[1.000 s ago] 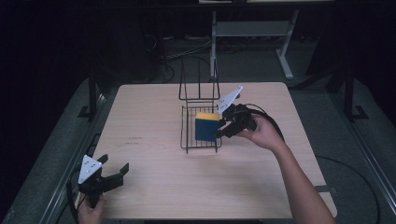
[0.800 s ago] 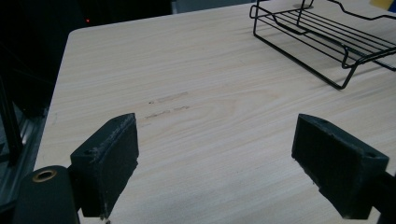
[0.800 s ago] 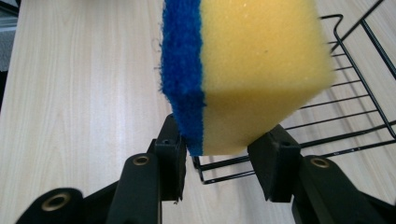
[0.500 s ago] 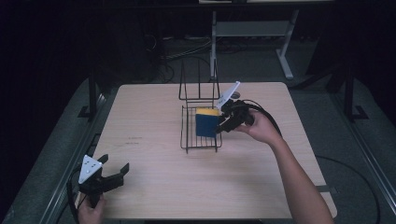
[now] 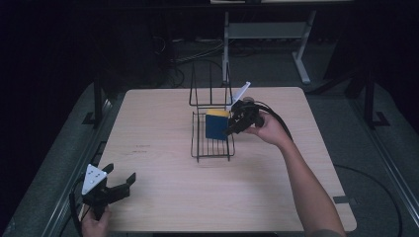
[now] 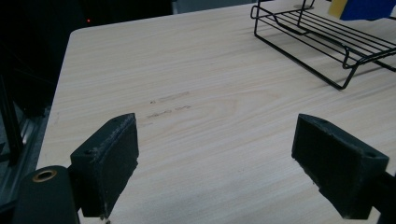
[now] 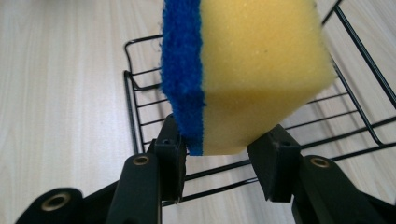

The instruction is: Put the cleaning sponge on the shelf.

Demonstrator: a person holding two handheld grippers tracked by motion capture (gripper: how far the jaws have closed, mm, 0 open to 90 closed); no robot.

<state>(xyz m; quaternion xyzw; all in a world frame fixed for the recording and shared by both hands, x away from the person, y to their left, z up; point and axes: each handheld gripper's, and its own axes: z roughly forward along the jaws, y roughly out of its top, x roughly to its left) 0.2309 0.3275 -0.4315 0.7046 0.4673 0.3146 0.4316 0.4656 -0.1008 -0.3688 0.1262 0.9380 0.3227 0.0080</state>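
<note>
Resting at the bench's point(image 5: 163, 123) seven o'clock corner, left tool point(image 5: 117, 189) spread, pinching nothing; at centre, sponge point(image 5: 216, 126) over wire rack point(image 5: 200, 148), seemingly clear of it, pinched at three o'clock by right tool point(image 5: 233, 127).

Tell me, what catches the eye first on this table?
A bright yellow and blue sponge, pinched in the right tongs, hangs just above a black wire rack at the middle of the pale wooden table. Near the table's front left corner, the left tongs gape open over bare wood.
</note>
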